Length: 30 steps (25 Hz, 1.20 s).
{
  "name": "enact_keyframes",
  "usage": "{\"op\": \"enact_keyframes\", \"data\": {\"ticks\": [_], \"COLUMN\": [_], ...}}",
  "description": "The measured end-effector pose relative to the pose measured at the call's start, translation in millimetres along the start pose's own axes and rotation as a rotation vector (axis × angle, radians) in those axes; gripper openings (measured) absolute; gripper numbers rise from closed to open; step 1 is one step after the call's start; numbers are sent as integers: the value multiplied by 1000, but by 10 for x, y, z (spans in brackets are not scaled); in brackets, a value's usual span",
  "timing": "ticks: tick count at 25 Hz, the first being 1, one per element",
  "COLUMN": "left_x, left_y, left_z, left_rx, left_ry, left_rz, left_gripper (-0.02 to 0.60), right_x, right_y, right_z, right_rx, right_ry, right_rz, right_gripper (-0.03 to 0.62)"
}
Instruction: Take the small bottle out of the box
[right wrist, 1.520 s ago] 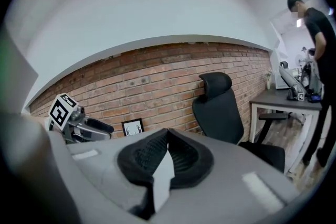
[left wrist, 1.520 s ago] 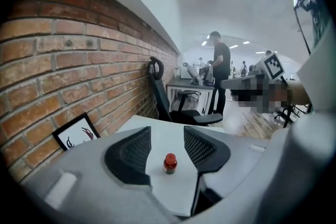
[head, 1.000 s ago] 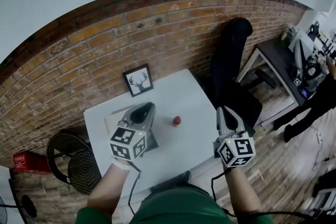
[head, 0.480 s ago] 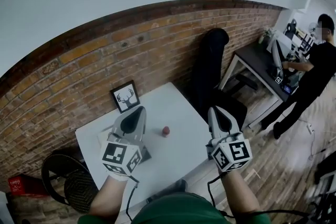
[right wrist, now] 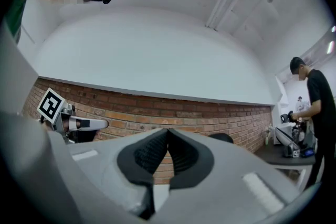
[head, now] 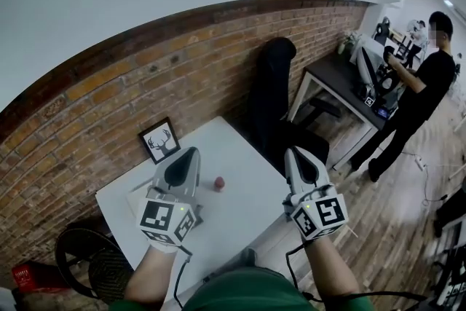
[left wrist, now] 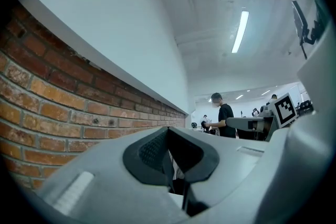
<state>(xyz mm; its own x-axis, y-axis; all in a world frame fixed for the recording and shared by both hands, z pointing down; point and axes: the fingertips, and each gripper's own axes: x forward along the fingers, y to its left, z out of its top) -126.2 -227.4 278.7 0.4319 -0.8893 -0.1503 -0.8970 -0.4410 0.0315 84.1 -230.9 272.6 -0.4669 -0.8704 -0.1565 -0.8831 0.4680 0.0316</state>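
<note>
Over the last second the left gripper (head: pixel 189 154) had closed fully on nothing. The right gripper (head: pixel 294 152) was likewise shut and empty. The small bottle (head: pixel 218 183) stood on the white table (head: pixel 244 218), outside the box (head: pixel 137 191); removal judged complete.

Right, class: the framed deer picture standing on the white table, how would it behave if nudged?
The framed deer picture stands on its lower edge, so a push near the top would probably tip it rather than slide it. It looks thin and rigid, likely light for its size. The table looks smooth, so a low push might skid it.
</note>
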Motion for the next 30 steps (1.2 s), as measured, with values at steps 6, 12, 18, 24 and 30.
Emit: {"op": "enact_keyframes", "data": {"ticks": [6, 12, 18, 24, 30], "left_x": [41, 69, 72, 84, 106], "left_y": [-80, -118, -154, -143, -143], "left_z": [-79, -76, -101, -123, -163], "left_rx": [-7, -3, 1, 3, 0], "left_ry": [13, 11, 20, 26, 34], "left_rz": [-15, -13, -14, -9, -9], "left_gripper": [9, 9, 11, 9, 11], "right_x": [-97, -154, -156, -138, -121], "right_y": [-77, -159, -173, -194, -216], "right_z": [-32, -68, -90, -112, -134], "right_rx": [2, 3, 8, 10, 12], "right_ry": [5, 6, 8, 11, 19], "right_rz": [-32, -50, -44, -41, -38], "right_gripper": [3, 3, 3, 3, 3]}}
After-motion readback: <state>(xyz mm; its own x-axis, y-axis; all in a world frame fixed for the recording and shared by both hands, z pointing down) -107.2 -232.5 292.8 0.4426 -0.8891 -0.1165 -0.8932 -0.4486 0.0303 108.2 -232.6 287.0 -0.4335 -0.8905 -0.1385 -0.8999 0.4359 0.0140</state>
